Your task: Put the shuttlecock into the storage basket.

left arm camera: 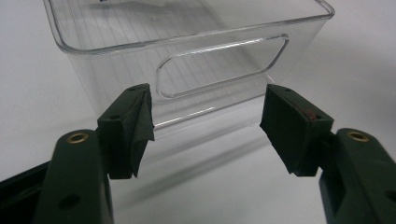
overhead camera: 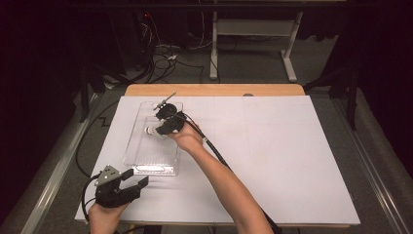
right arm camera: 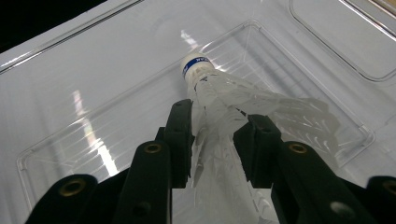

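A clear plastic bin [overhead camera: 131, 146] stands on the left part of the white table top [overhead camera: 272, 156]. A white feathered shuttlecock [right arm camera: 219, 93] with a blue-banded cork lies low inside the bin [right arm camera: 93, 140], cork end pointing away. My right gripper [right arm camera: 215, 140] reaches into the bin from the right [overhead camera: 158, 128]. Its jaws stand either side of the feather skirt without squeezing it. My left gripper [overhead camera: 139, 178] rests near the table's front left corner, open and holding nothing. It faces the bin's near end wall [left arm camera: 196, 42] and its handle cutout, with the left gripper [left arm camera: 205, 126] a short way off the wall.
A small white thing [overhead camera: 155, 105] sits at the bin's far end, too small to identify. A black cable [overhead camera: 214, 148] trails along the right forearm. The wooden table edge [overhead camera: 214, 89] runs along the back. Bare white surface spreads right of the bin.
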A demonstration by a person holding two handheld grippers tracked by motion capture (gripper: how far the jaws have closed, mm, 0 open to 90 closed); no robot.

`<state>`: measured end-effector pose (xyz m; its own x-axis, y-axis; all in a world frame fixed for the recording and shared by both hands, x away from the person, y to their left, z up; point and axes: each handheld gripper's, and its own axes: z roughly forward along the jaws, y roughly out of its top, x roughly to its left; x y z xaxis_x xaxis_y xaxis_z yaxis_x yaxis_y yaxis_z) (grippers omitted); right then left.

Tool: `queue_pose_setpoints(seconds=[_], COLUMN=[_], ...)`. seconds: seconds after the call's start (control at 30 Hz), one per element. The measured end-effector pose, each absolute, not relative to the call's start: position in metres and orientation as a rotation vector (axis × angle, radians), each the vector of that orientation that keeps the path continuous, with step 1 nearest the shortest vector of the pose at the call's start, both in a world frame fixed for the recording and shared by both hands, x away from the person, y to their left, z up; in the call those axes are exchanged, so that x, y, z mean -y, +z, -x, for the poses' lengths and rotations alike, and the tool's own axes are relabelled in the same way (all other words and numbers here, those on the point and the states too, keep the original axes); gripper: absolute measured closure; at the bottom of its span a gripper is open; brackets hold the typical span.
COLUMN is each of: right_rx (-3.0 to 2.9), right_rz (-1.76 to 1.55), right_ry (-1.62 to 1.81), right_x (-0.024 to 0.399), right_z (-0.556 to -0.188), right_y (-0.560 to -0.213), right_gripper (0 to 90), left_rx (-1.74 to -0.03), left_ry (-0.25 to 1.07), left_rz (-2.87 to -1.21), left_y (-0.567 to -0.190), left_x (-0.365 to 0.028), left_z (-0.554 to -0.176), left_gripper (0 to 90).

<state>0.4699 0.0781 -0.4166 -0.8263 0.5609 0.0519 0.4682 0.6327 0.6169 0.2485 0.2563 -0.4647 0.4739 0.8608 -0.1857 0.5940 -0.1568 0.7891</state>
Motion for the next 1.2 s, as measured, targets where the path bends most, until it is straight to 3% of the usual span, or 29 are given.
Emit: queue_pose_setpoints(seconds=[0.87,1.2], right_rx=[-2.755,-2.754], right_rz=[-0.931,-0.927], right_ry=[0.993,0.984], right_x=[-0.058,-0.049], right_z=[-0.475,-0.469], right_y=[-0.422,-0.413], right_gripper=[60.9,64.5], left_rx=[-1.214,-1.214], left_ry=[0.387,0.383], left_rz=[-1.872,-1.872], left_y=[-0.465,-0.465], left_x=[-0.255,-0.254], left_z=[-0.249,-0.249], left_gripper=[34.9,34.9])
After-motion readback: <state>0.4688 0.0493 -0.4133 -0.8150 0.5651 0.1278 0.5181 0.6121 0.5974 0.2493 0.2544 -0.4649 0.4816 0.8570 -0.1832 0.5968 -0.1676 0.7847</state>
